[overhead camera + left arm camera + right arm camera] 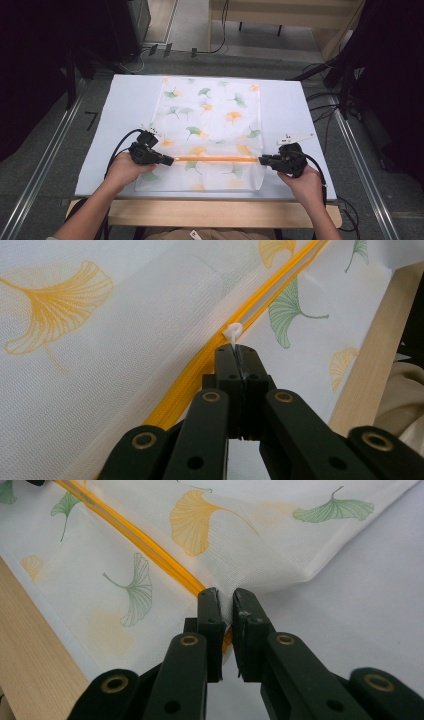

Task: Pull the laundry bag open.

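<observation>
White mesh bag (210, 115) with ginkgo leaves lies flat on the table (125, 105). At its orange zipper (215, 159), the left gripper (167, 160) clamps the white pull tab (233, 331); the right gripper (263, 160) pinches the bag's fabric at the zipper's other end.

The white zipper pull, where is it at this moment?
In the left gripper view, the white zipper pull sits pinched at the tip of the left tongs, on the yellow zipper of the leaf-printed bag.

Your mesh bag (210, 120): fine woven white cloth, matt, printed leaves; orange zipper (215, 159) of ribbed plastic, slight sheen; white plastic pull tab (233, 331). Your tabletop (285, 105): smooth matt white sheet, pale wood edge (215, 212).
</observation>
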`<state>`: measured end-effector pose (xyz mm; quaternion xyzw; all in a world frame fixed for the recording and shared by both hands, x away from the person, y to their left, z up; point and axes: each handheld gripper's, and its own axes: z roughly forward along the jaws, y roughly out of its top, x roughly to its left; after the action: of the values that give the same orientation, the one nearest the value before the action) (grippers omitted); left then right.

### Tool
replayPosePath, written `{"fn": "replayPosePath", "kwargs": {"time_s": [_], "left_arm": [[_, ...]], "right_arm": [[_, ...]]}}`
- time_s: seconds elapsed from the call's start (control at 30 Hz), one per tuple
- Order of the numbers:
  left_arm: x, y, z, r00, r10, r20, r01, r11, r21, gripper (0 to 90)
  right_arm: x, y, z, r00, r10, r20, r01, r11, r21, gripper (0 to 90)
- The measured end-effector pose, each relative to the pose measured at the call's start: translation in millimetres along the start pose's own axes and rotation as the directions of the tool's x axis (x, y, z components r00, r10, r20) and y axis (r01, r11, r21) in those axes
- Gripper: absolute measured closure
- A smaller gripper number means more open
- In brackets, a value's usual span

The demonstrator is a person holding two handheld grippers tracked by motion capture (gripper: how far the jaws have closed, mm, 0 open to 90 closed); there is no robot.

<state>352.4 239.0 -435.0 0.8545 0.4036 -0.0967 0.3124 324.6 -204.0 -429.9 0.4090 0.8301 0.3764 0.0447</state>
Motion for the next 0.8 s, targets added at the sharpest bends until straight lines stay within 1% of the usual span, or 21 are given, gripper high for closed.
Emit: {"fn": "replayPosePath", "kwargs": {"time_s": [0.4, 0.47, 0.57, 0.63, 0.77, 0.8], "left_arm": [[2.3, -1.4, -3.4, 0.9999, -0.009, 0.006, 0.009, 0.9999, -0.010, 90.0], [4.0, -2.3, -4.8, 1.0000, -0.007, -0.001, 0.007, 1.0000, -0.006, 90.0], [7.5, -6.2, -8.9, 0.9998, -0.019, -0.009, 0.019, 0.9998, -0.007, 90.0], [10.1, -9.1, -12.7, 0.9995, -0.029, -0.015, 0.028, 0.9995, -0.015, 90.0], [13.7, -13.9, -17.5, 0.9989, -0.040, -0.023, 0.040, 0.9991, -0.016, 90.0], [14.1, -14.5, -17.9, 0.9990, -0.038, -0.023, 0.038, 0.9992, -0.012, 90.0]], "right_arm": [[0.9, 0.2, 0.6, 1.0000, -0.006, -0.006, 0.006, 1.000, 0.000, 84.8], [1.4, 0.3, 0.9, 1.0000, -0.005, -0.002, 0.005, 1.000, 0.001, 84.8], [0.8, 0.1, 0.7, 1.0000, -0.007, -0.003, 0.007, 1.000, 0.001, 84.8], [0.5, 0.0, 0.5, 1.0000, -0.004, -0.005, 0.004, 1.000, 0.002, 84.8], [1.1, 0.3, 1.2, 1.0000, -0.005, -0.003, 0.005, 1.000, 0.004, 84.8], [1.2, 0.3, 1.3, 1.0000, -0.005, -0.003, 0.005, 1.000, 0.004, 84.8]]}}
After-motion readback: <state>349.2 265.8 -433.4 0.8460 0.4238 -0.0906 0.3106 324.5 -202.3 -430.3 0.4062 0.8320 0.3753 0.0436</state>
